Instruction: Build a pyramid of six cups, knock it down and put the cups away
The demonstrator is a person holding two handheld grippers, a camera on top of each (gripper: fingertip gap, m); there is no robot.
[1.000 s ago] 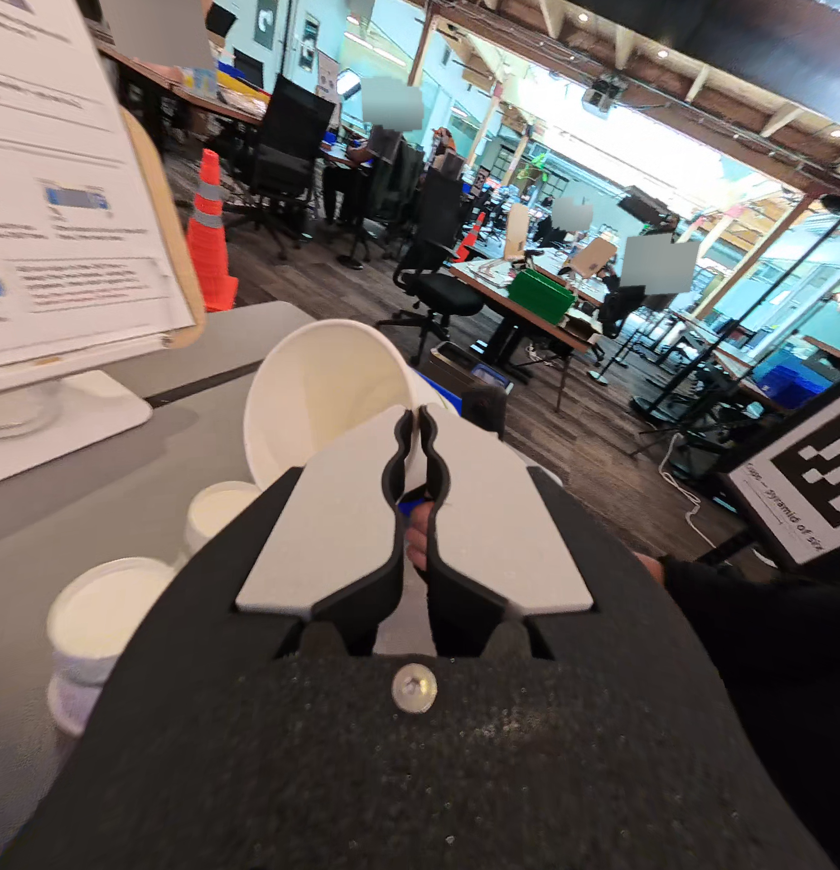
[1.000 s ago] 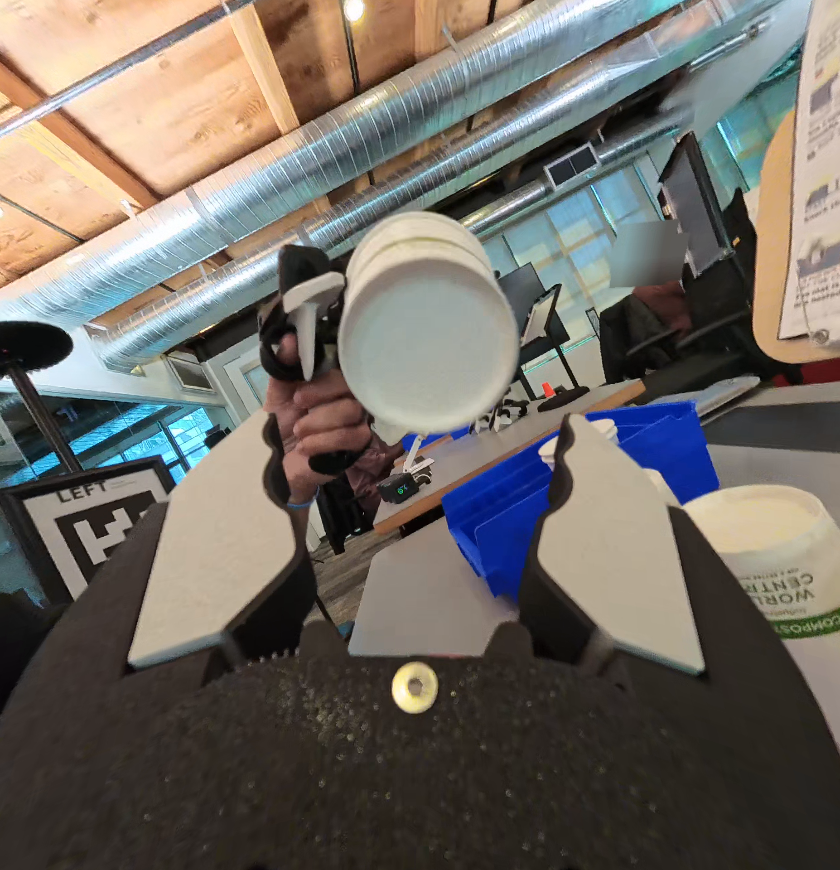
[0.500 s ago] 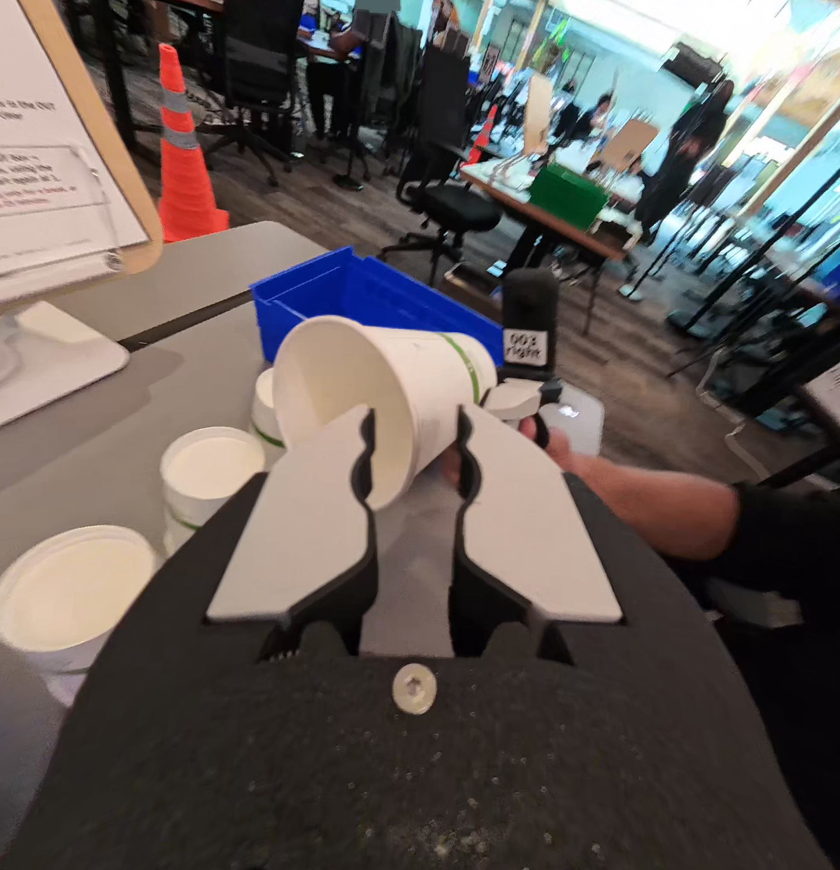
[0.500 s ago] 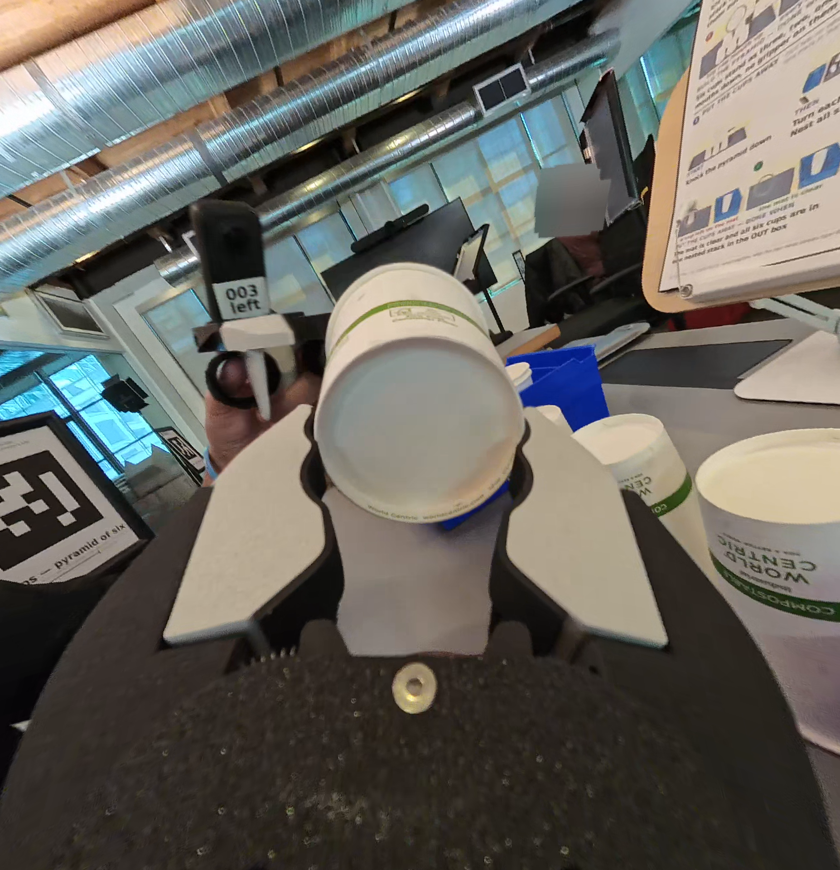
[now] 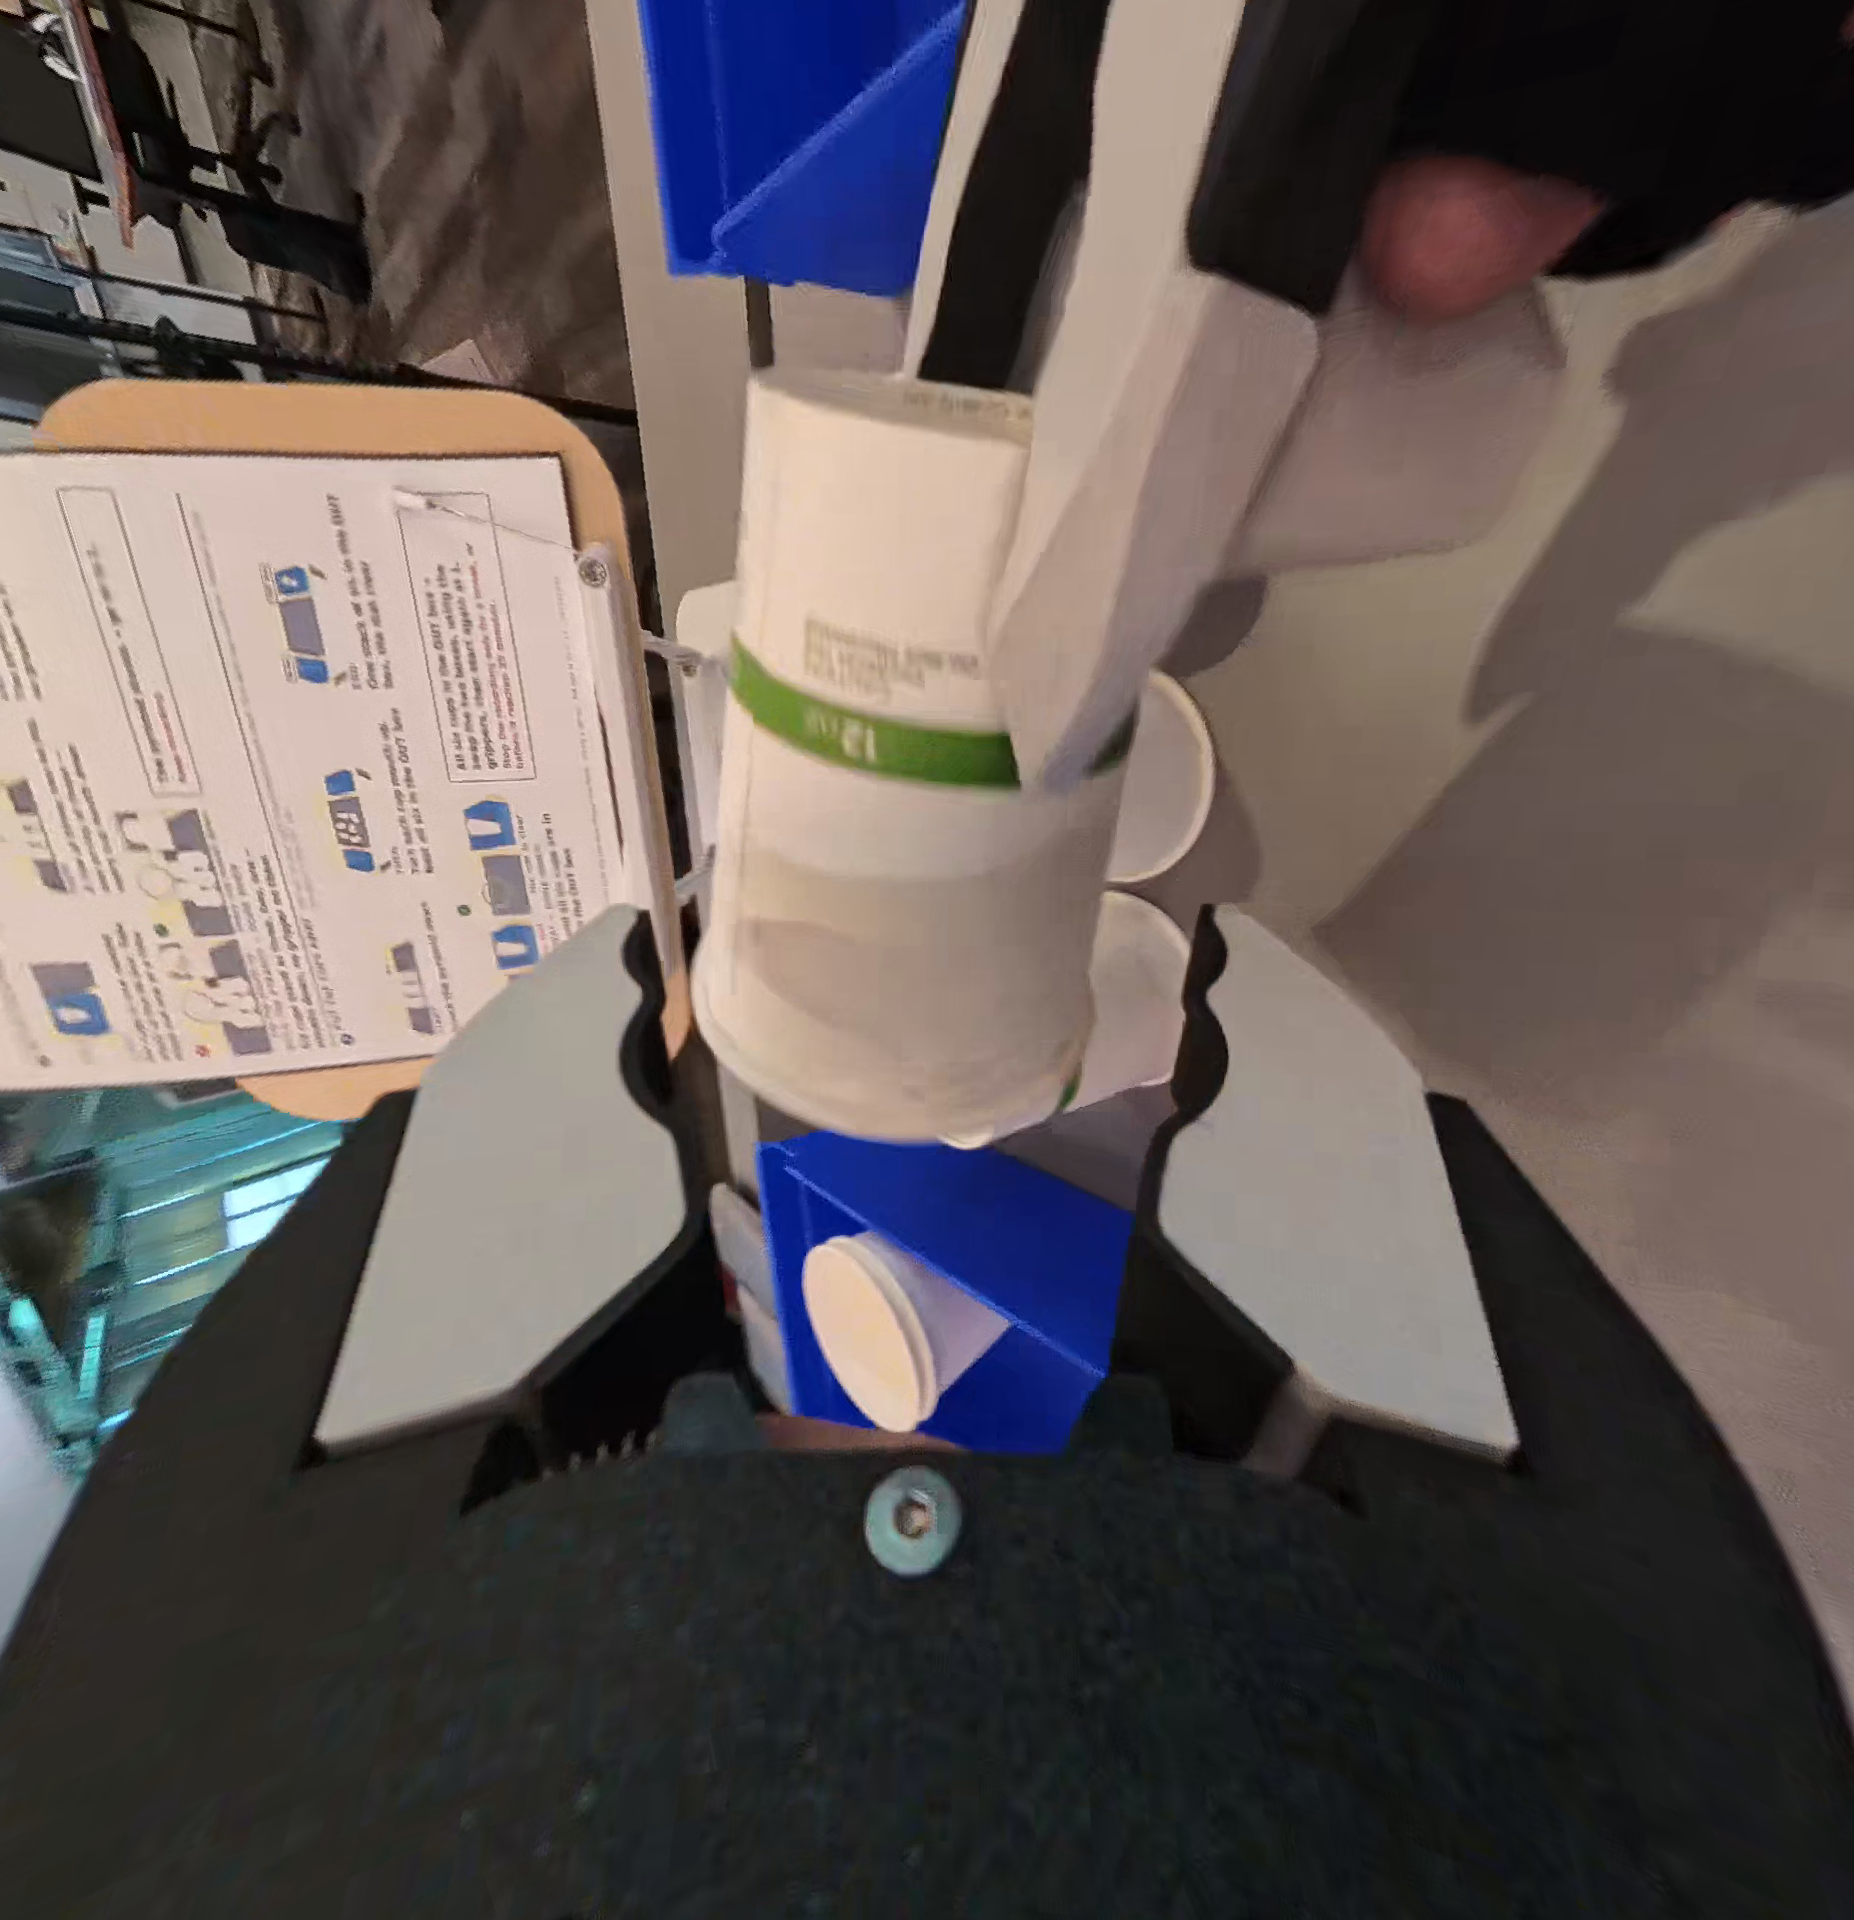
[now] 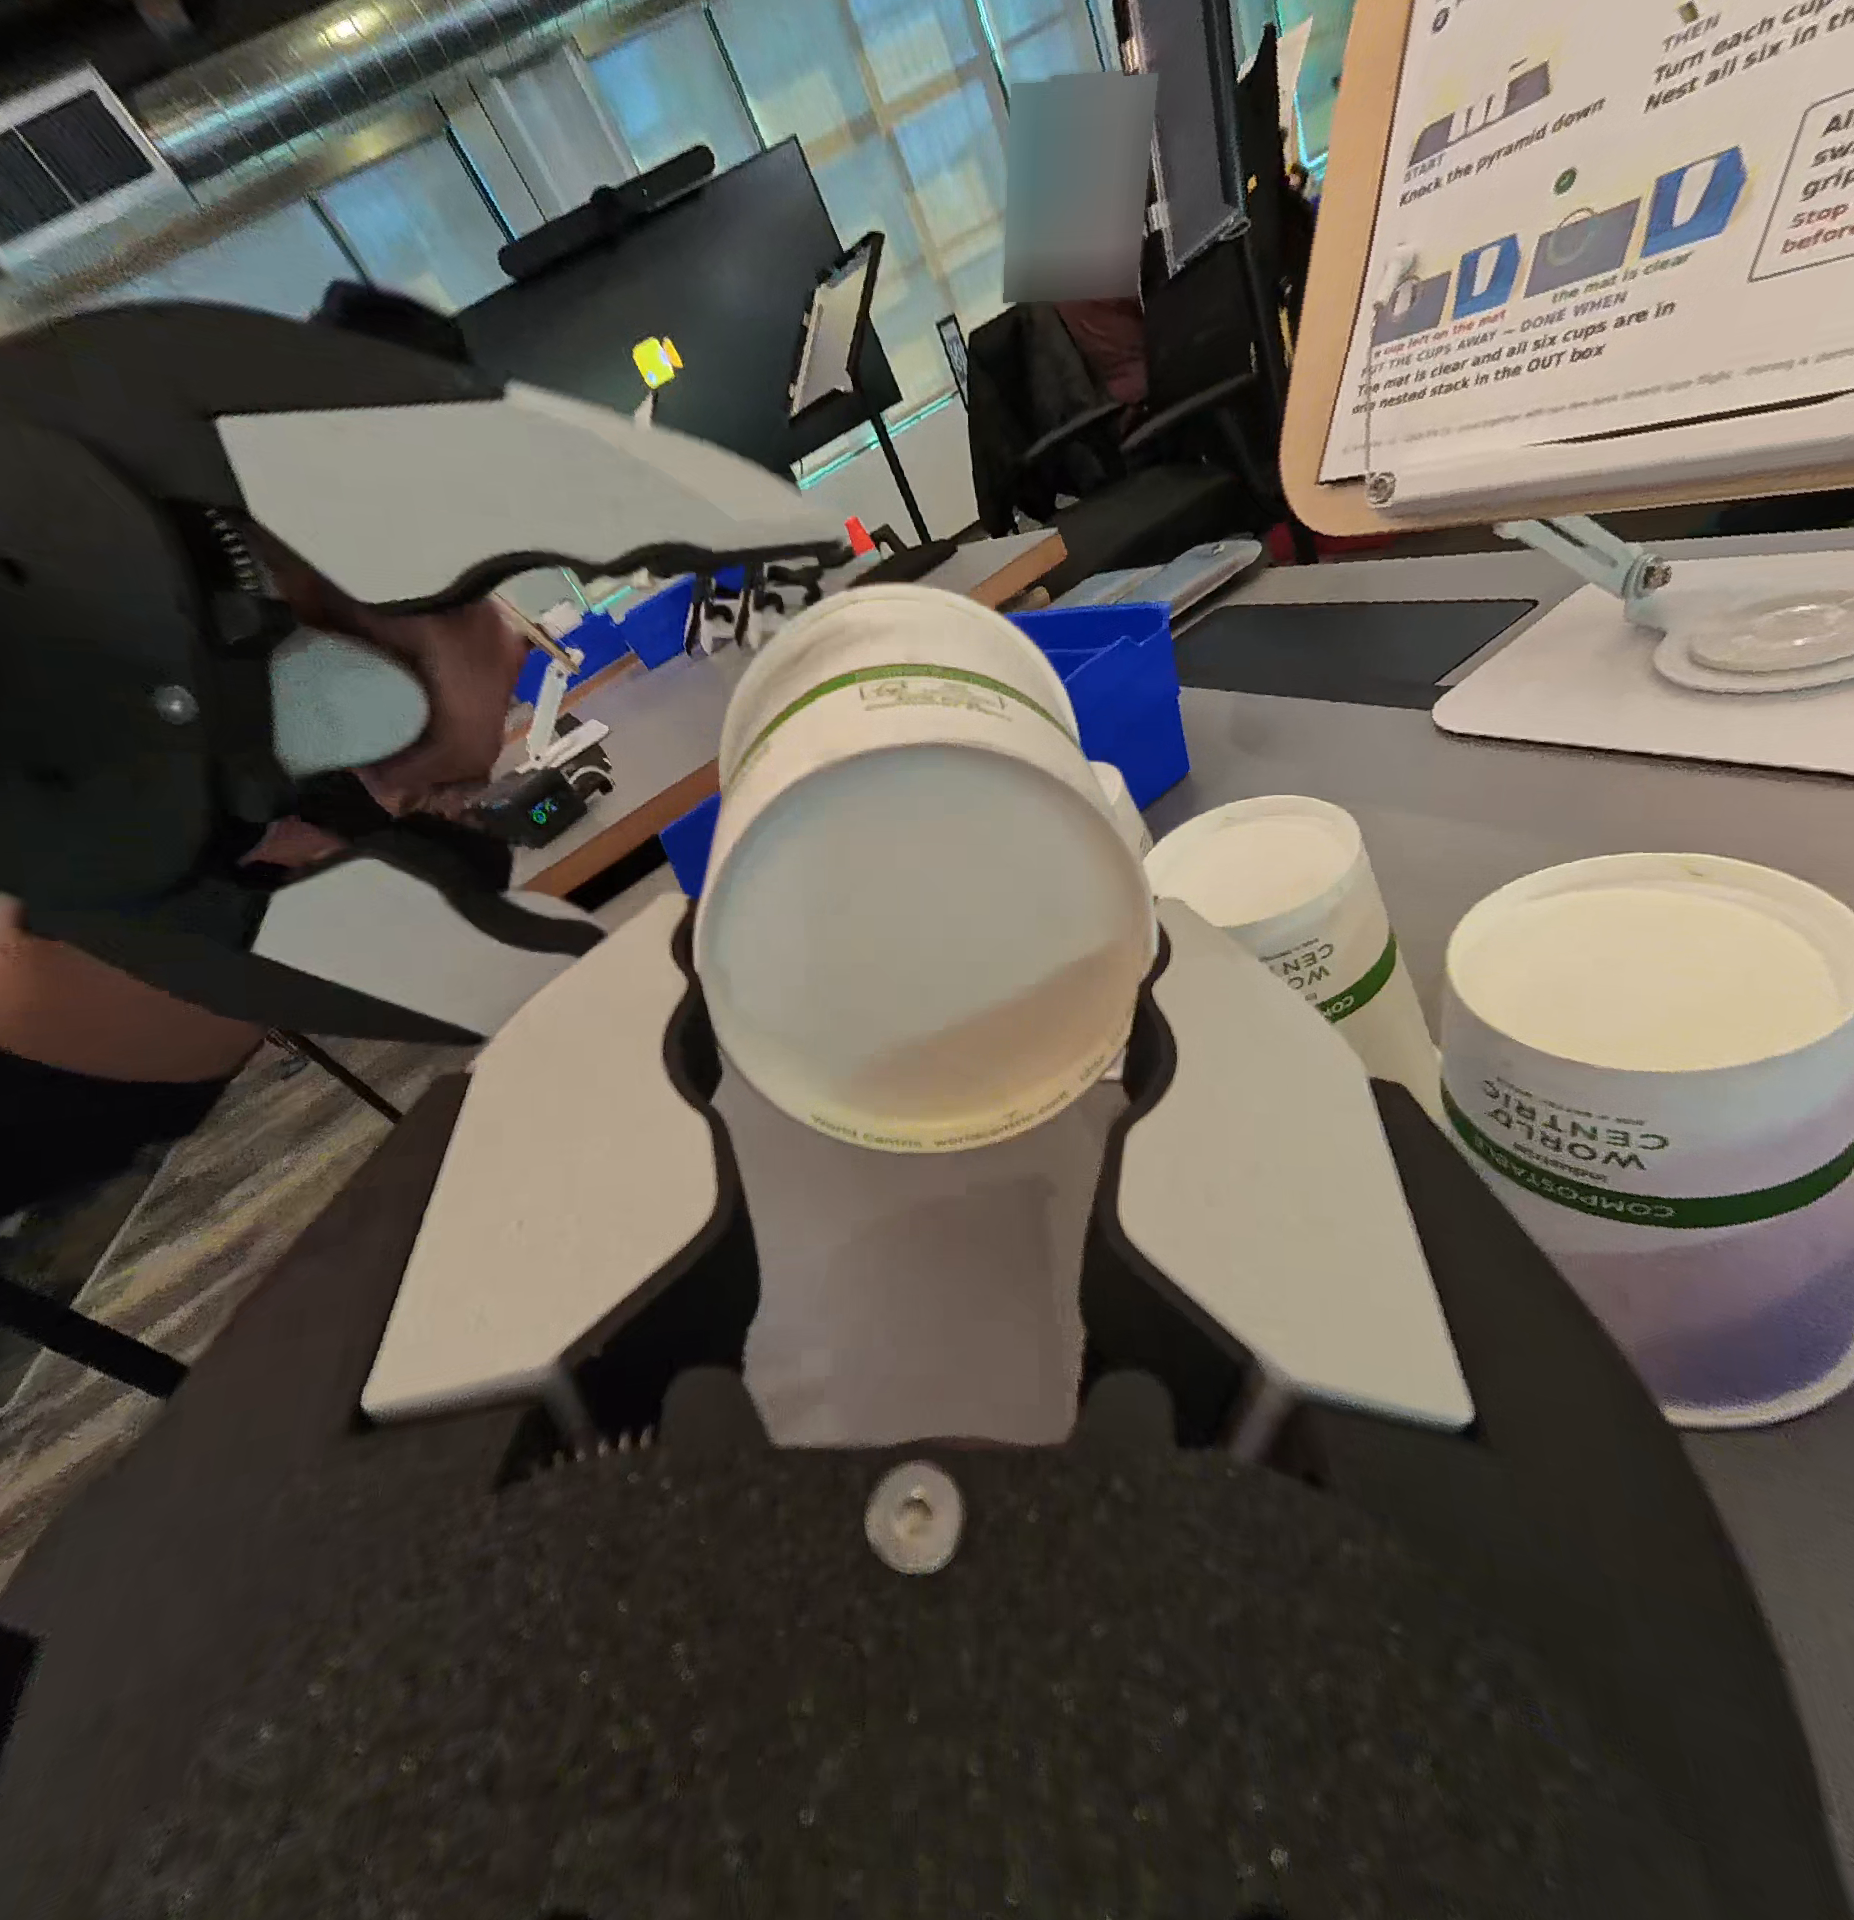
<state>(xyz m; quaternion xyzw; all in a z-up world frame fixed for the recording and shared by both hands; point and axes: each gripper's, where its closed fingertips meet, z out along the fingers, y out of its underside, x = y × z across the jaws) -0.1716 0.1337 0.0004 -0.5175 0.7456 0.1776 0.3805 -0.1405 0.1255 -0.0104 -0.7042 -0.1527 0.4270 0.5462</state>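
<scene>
Now right gripper [image 6: 918,997] clamps cup [image 6: 923,935], left gripper [image 5: 918,997] wide

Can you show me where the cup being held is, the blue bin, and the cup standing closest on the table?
Held cup [image 6: 923,935]: right wrist view, on its flat bottom.
Blue bin [image 6: 1120,686]: right wrist view, on its side wall.
Nearest standing cup [image 6: 1650,1132]: right wrist view, on its printed side.

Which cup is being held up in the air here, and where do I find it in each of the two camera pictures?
Left wrist view: the held cup fills the centre, seen side-on with its green band, pinched by the right gripper coming in from the upper right.
Right wrist view: the same cup sits centre, its closed bottom towards the camera, between this gripper's fingers.
Shared landmark: the blue bin behind the cup.
</scene>
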